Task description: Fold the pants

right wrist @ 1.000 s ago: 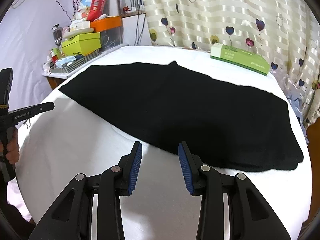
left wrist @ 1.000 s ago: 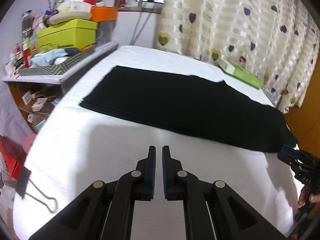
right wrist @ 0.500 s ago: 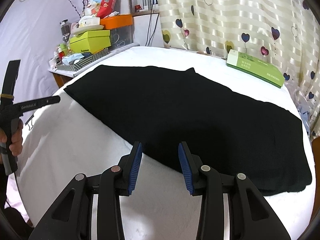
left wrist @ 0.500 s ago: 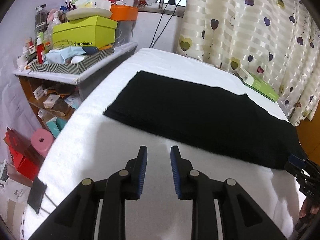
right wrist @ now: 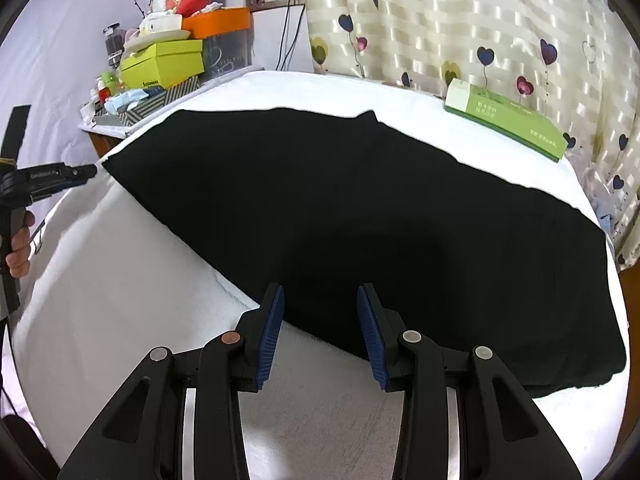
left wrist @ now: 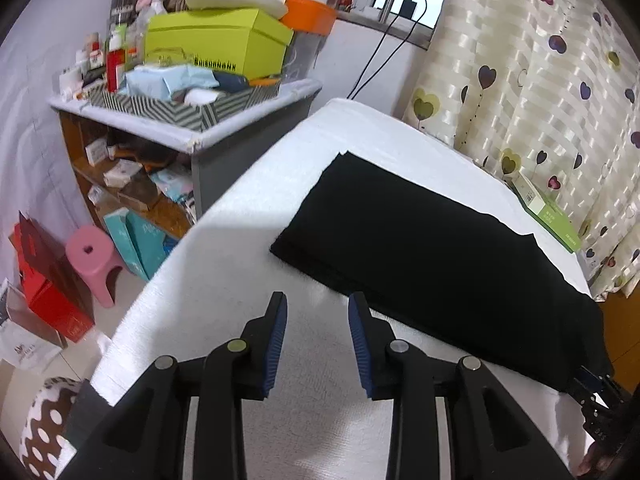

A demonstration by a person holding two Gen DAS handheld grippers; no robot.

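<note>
Grippers mine, both spread, empty: left black two-finger gripper (left wrist: 316,332) over white towelling bed cover (left wrist: 224,280), right black two-finger gripper (right wrist: 320,324) at near hem of flat black fabric pants (right wrist: 360,208). Beyond, green cardboard box (right wrist: 508,120) by curtain.

- We see a bed (right wrist: 120,280) covered in a white textured sheet.
- Black pants (right wrist: 360,208) lie flat across it, folded lengthwise.
- A green box (right wrist: 504,120) rests near the far edge, beside the curtain (right wrist: 480,20).
</note>
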